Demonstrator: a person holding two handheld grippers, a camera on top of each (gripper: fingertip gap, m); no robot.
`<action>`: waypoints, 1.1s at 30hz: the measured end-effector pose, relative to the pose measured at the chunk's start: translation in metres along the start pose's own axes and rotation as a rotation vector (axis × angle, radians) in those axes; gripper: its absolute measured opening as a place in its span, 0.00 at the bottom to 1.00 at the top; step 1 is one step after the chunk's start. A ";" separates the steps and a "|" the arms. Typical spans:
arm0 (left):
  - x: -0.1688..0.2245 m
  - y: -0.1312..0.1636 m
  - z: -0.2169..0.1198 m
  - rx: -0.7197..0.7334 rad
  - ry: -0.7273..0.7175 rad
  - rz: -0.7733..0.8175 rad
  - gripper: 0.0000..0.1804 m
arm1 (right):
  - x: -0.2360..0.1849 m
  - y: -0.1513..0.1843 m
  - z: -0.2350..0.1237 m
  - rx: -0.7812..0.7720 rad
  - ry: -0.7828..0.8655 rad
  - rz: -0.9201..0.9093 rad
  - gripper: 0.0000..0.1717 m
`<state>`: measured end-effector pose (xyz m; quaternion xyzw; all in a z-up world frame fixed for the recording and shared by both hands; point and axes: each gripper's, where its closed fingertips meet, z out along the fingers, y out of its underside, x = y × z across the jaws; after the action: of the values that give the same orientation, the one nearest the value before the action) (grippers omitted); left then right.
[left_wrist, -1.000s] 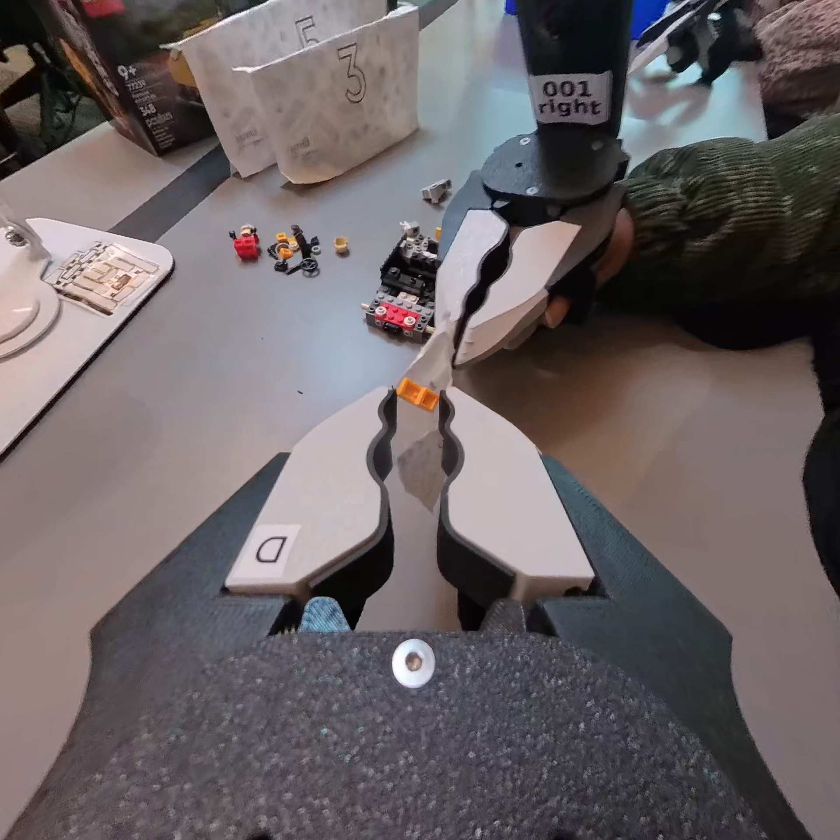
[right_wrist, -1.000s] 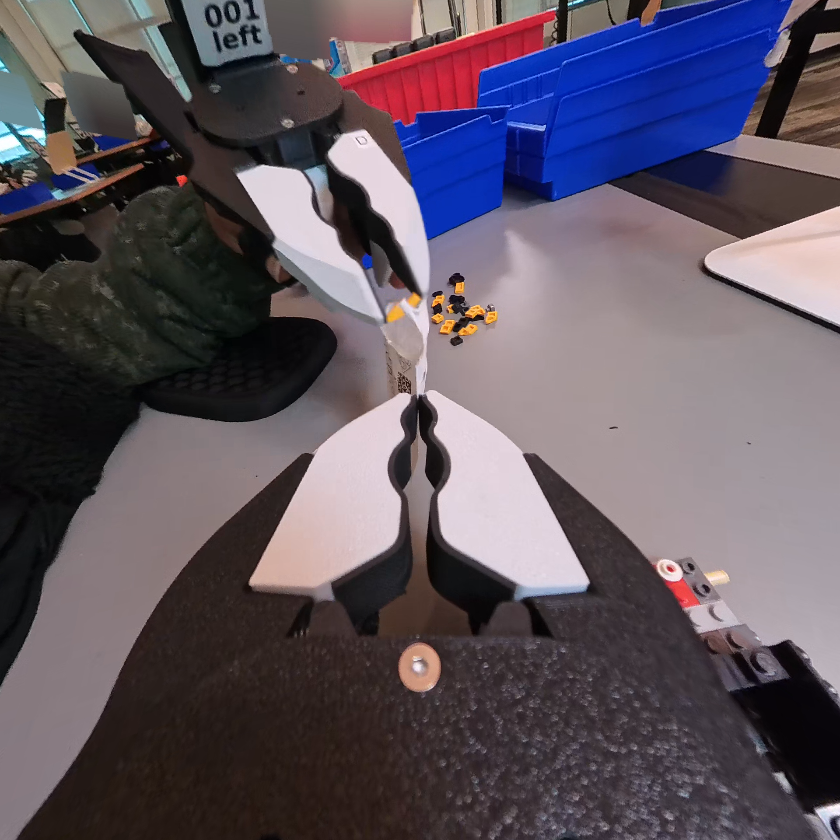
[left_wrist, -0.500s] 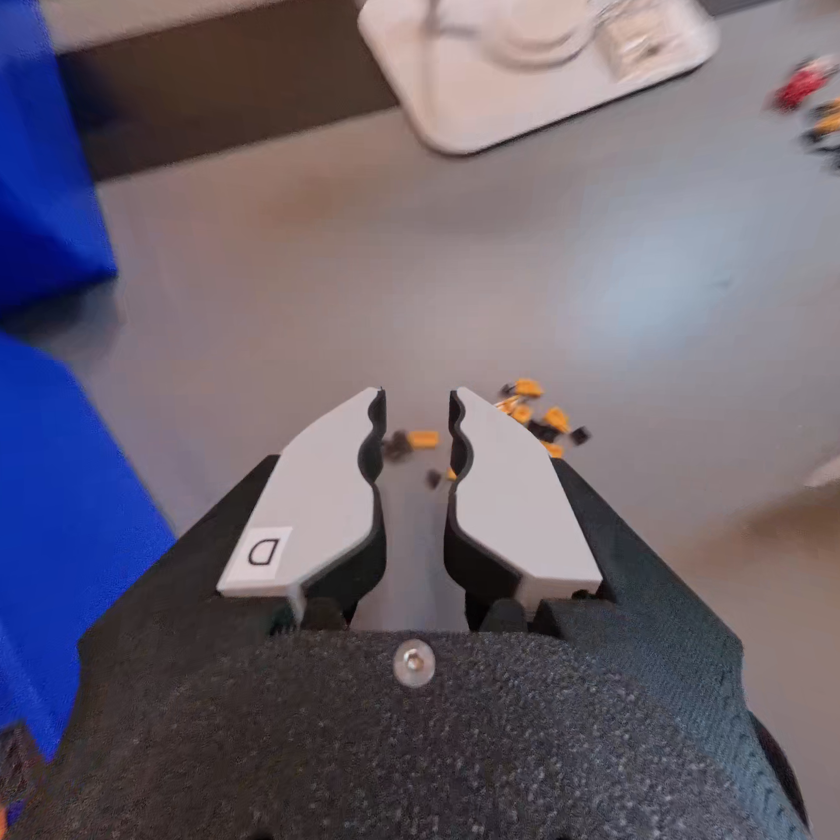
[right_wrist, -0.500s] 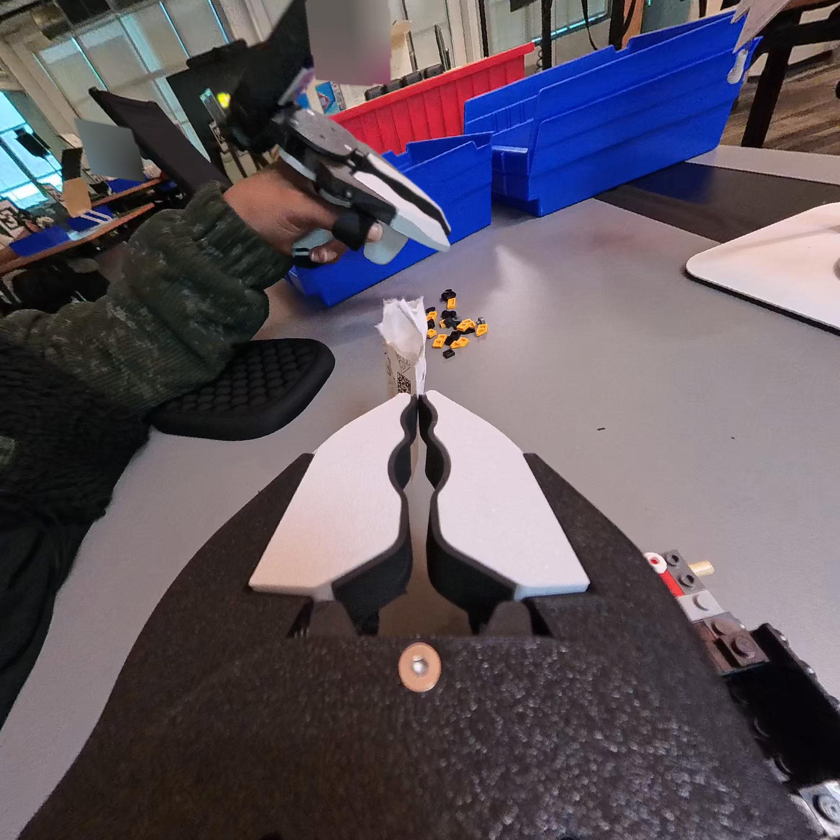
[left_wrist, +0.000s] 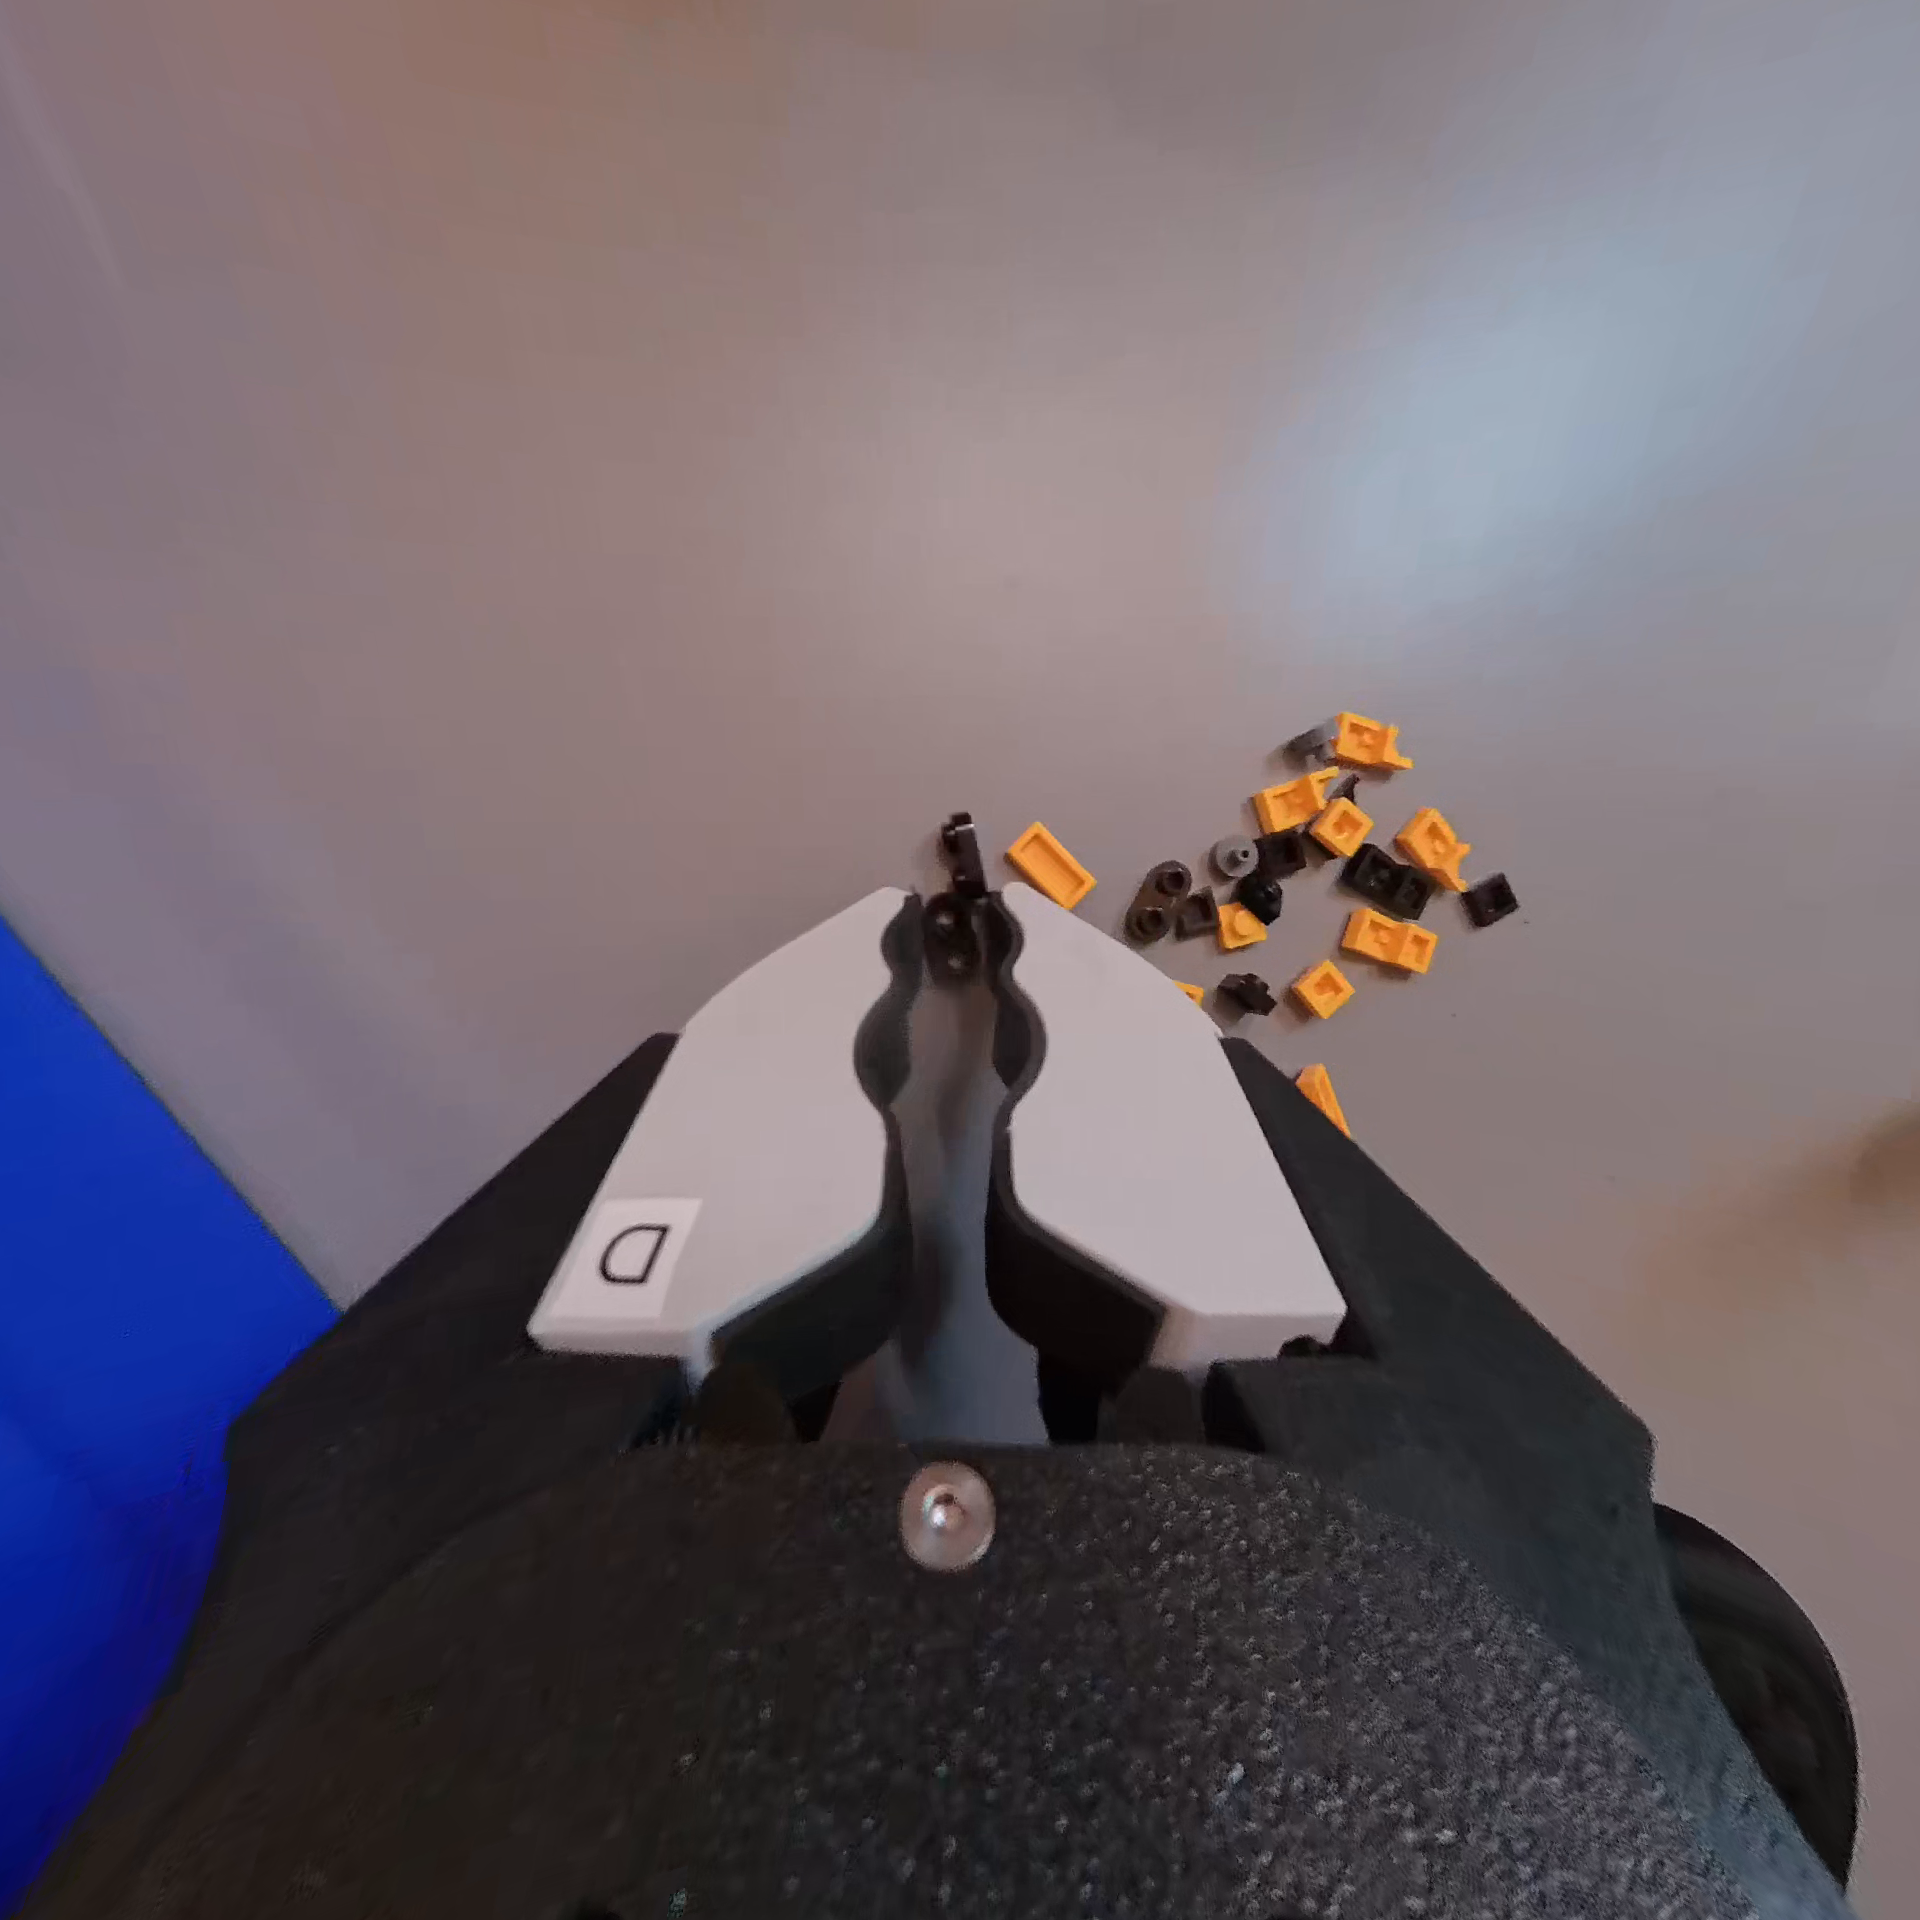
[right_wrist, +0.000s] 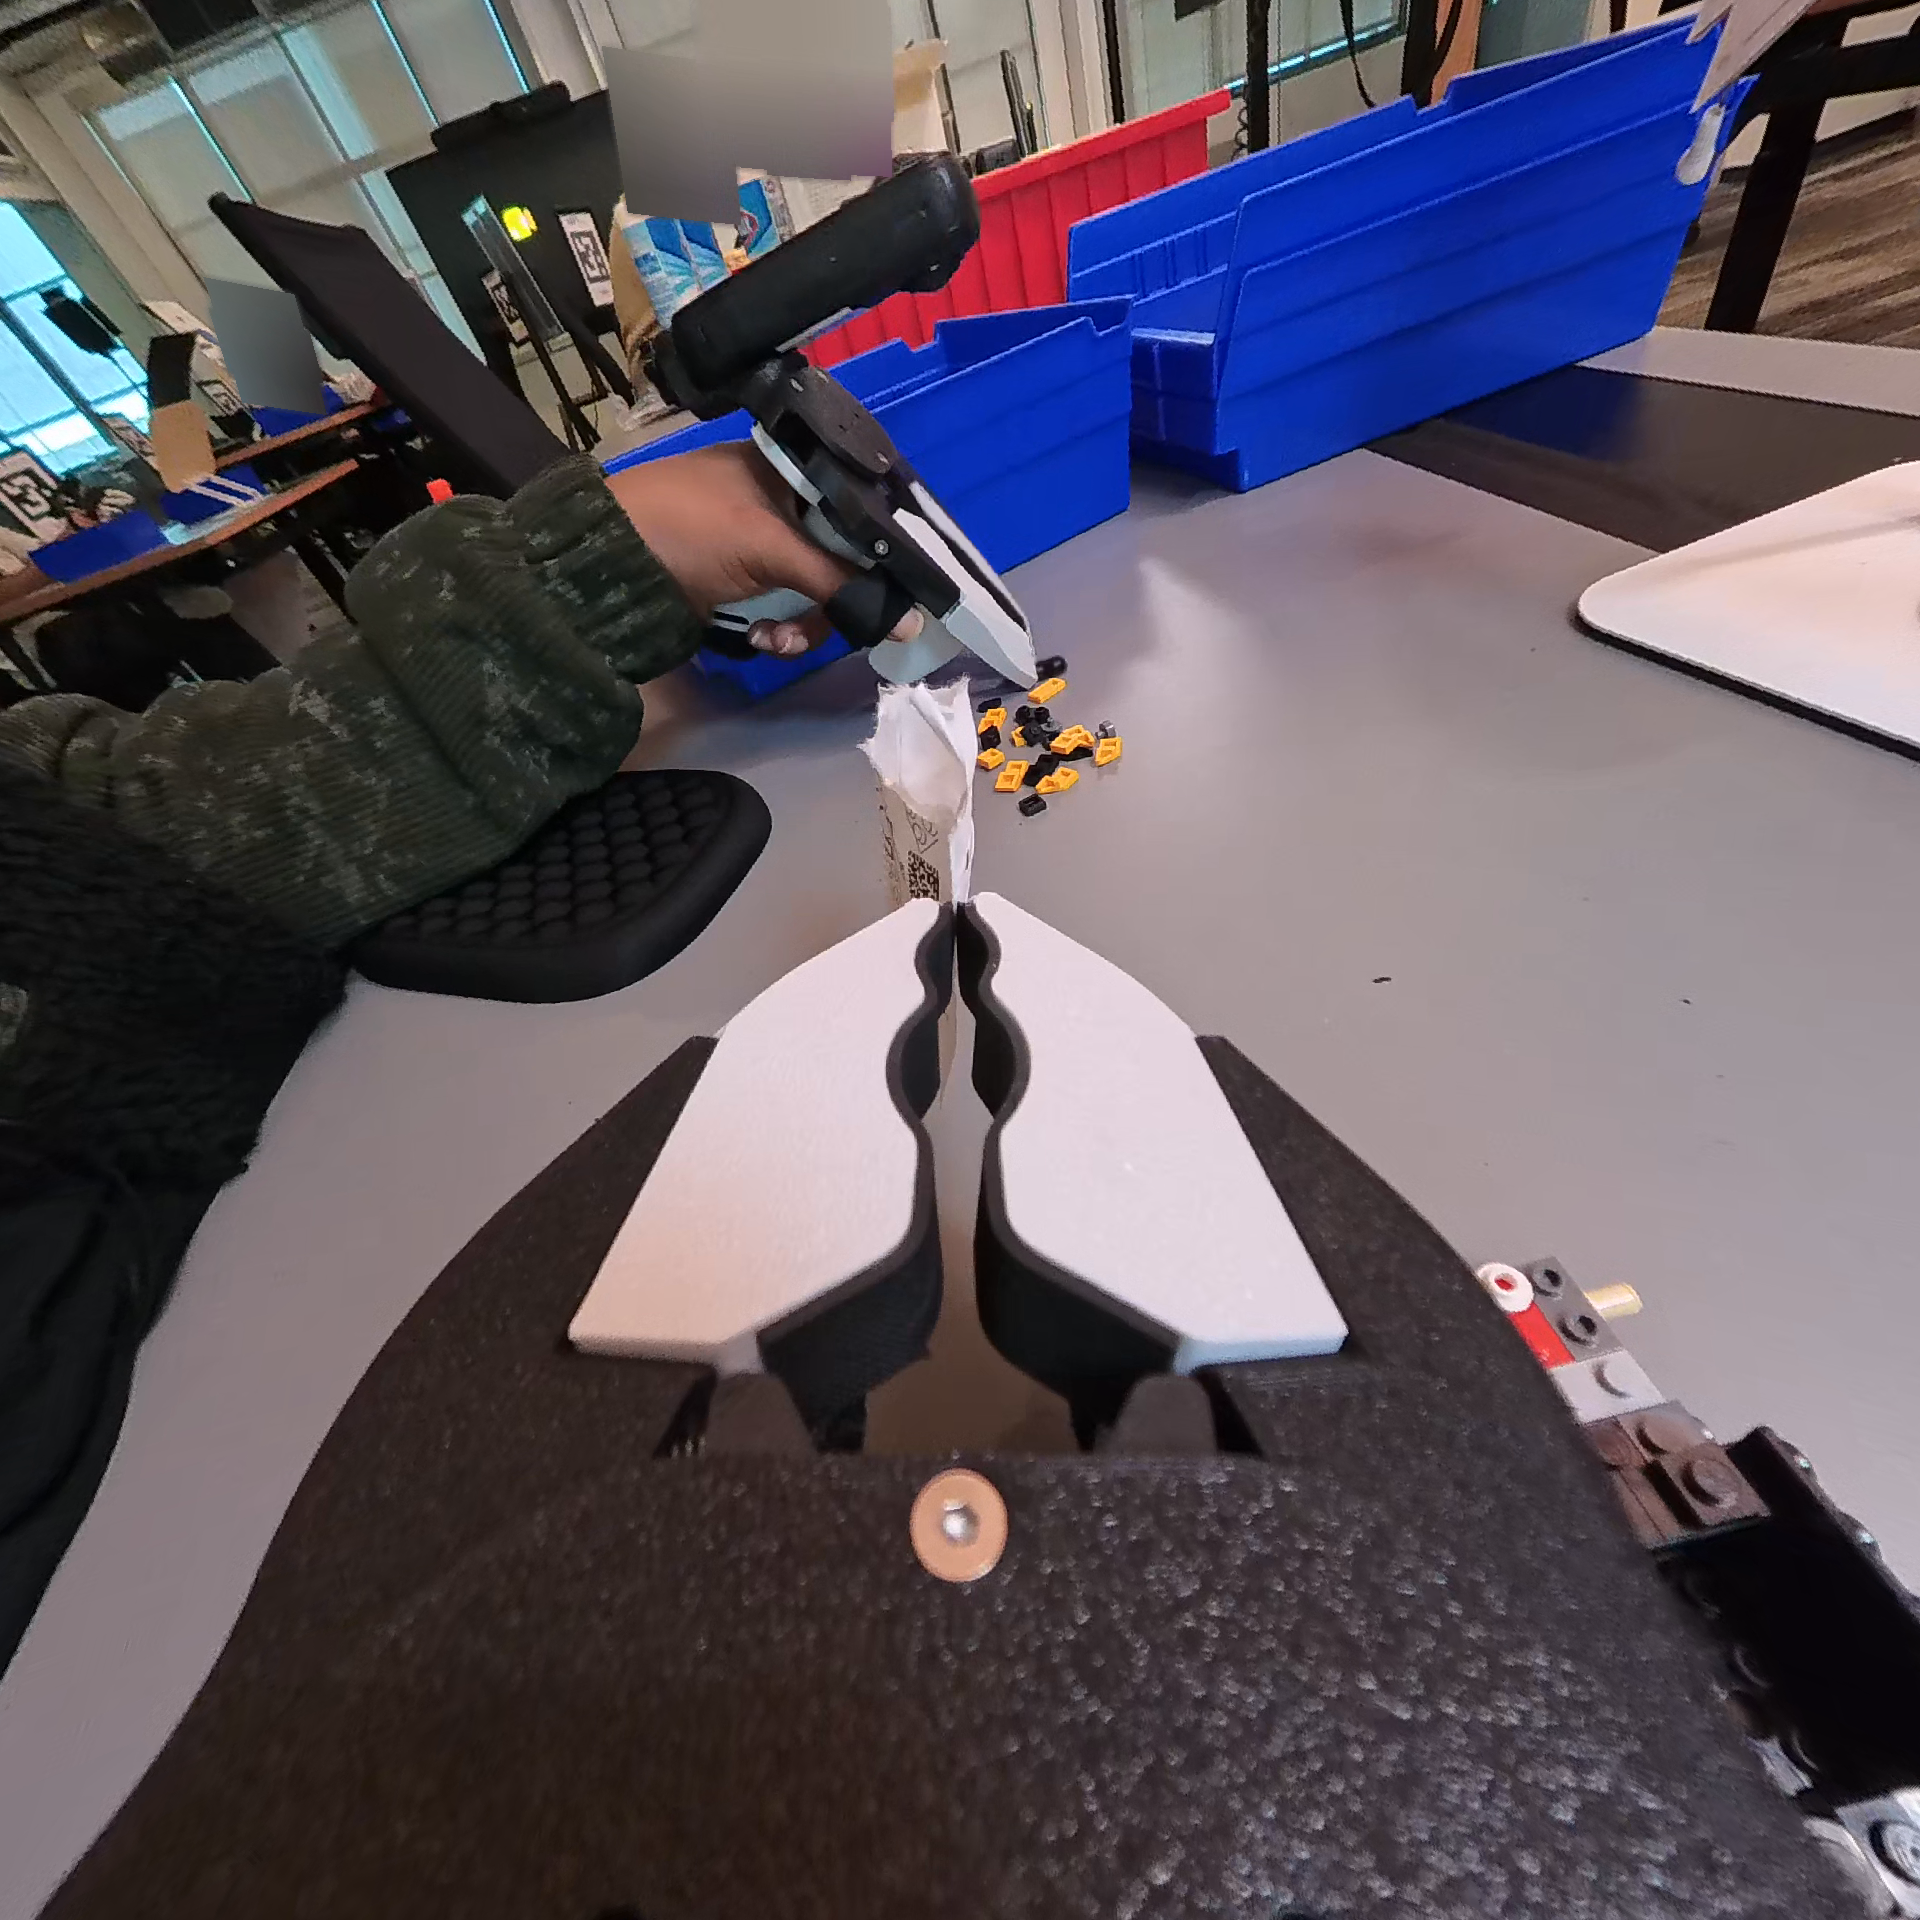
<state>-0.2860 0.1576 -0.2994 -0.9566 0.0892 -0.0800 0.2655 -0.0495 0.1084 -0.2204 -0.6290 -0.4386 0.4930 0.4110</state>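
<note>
left wrist view has the left gripper (left_wrist: 961, 914) pointing down at the grey tabletop (left_wrist: 727, 468), white fingers nearly together and nipping a small black two-hole plastic link piece (left_wrist: 956, 935) right at the tips. both pads look pressed on its sides, and a thin black clip-like bit (left_wrist: 961, 847) sticks out past the tips toward the middle of the frame. i can't tell if that bit is joined to the link or just lying under it. gripping at the very tip makes sense for something this tiny, i'd guess.

just right of the tips there's a flat orange rectangular tile (left_wrist: 1049, 862), and further right a loose scatter of small orange and black building bricks (left_wrist: 1351, 873) on the table. a blue plastic bin (left_wrist: 94, 1247) fills the lower left edge.

right wrist view: the right gripper (right_wrist: 956, 909) has its fingers pressed together on a torn white paper packet (right_wrist: 925, 790), which stands up from the tips in the centre of the frame with its ragged open end on top. probably held upright like that so the mouth stays reachable. behind it, upper centre, a hand in a green knit sleeve (right_wrist: 499, 644) holds the other gripper low over the brick pile. a black honeycomb-pattern pad (right_wrist: 561, 883) sits at left, and a partly built black, grey and red brick model (right_wrist: 1621, 1392) at lower right.
</note>
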 end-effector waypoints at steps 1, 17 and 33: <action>0.001 0.000 0.000 0.000 0.010 0.001 0.04 | 0.000 0.000 0.000 0.000 0.001 0.000 0.00; 0.207 -0.046 -0.071 0.409 0.616 0.512 0.04 | -0.004 0.004 0.005 -0.026 -0.008 -0.023 0.00; 0.055 -0.069 -0.052 0.428 0.120 0.131 0.10 | -0.002 0.001 0.002 -0.004 -0.007 -0.003 0.00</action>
<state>-0.2339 0.1783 -0.2138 -0.8643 0.1476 -0.1364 0.4612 -0.0516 0.1066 -0.2209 -0.6275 -0.4420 0.4936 0.4090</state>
